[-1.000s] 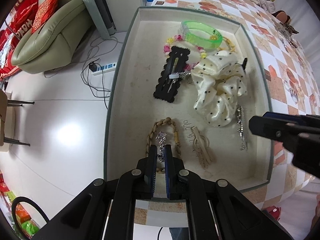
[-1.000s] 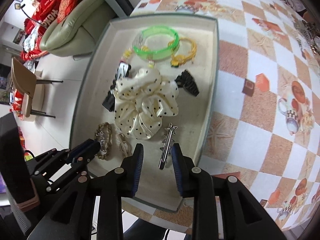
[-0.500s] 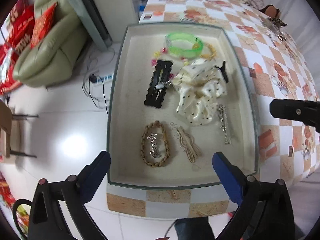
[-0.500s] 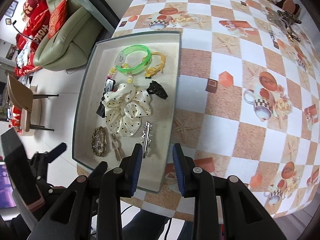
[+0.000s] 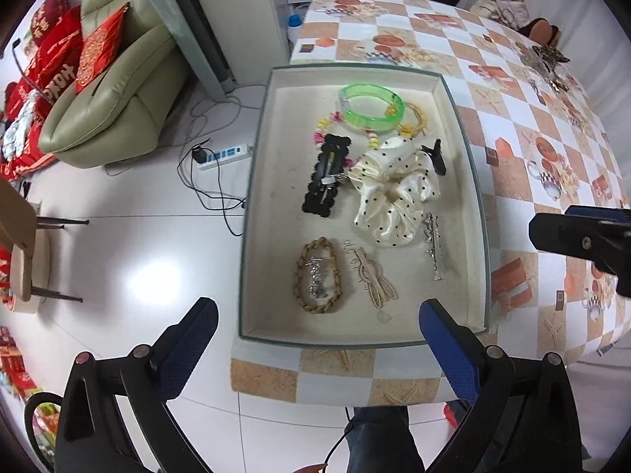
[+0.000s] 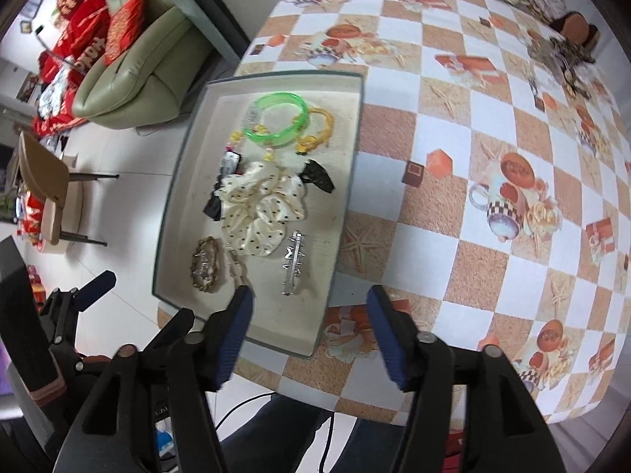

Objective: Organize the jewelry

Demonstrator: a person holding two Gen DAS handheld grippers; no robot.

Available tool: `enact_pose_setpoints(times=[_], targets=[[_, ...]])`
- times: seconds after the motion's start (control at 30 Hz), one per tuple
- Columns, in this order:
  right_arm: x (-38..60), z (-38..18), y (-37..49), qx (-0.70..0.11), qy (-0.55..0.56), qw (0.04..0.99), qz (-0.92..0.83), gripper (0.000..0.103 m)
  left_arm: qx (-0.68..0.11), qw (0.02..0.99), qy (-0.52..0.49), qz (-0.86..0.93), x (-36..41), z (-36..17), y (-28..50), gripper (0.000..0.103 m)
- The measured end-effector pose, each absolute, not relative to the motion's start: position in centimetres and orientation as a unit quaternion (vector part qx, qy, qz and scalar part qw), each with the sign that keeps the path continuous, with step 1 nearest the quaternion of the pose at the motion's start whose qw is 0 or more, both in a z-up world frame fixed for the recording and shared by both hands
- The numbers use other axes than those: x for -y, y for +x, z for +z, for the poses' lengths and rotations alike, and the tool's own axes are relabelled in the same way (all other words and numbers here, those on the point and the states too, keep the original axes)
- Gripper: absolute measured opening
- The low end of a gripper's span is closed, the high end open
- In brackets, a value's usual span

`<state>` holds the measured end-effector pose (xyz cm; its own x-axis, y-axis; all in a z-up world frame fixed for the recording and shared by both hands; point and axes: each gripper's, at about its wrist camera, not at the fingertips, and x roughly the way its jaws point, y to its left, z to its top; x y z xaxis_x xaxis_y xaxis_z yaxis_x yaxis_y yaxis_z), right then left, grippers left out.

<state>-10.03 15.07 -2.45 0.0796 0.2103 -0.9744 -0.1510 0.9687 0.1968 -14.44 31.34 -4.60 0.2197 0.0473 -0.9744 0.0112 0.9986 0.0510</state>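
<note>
Currently nothing is gripped: left gripper [image 5: 317, 329] and right gripper [image 6: 309, 325] are held spread above the tray [image 5: 252, 197]; remaining jewelry pile [image 6: 560, 53] presumably gets fetched next.

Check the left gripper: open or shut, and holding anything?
Open and empty. The left gripper has its blue pads spread wide, nothing between them; the braided bracelet lies in the tray.
</note>
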Motion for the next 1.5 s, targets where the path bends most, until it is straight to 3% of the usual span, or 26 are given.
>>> enact_pose_setpoints(times=[0.1,0.3,0.43,1.03,1.5], targets=[[-15.8,-1.1,-10.1,-0.656,0.002,0.744,0.129,0.082,-0.621,0.784,0.017,0.015,-31.7,-3.4,-14.7,0.103],[-16.8,1.4,-10.2,-0.636,-0.029,0.76,0.13,0.086,-0.609,0.793,0.004,0.012,-32.0,-0.8,-15.0,0.103],[-17.2,2.9,-10.3,-0.617,-0.037,0.775,0.129,0.103,-0.601,0.799,-0.002,0.018,-32.4,0.6,-15.0,0.103],[-17.5,6.9,-11.3,-0.593,-0.063,0.796,0.101,0.103,-0.587,0.808,-0.034,0.035,-33.9,5.3,-15.4,0.103],[-18.0,7.5,-11.5,-0.589,-0.084,0.798,0.098,0.103,-0.586,0.809,-0.033,0.038,-33.7,5.8,-15.9,0.103]])
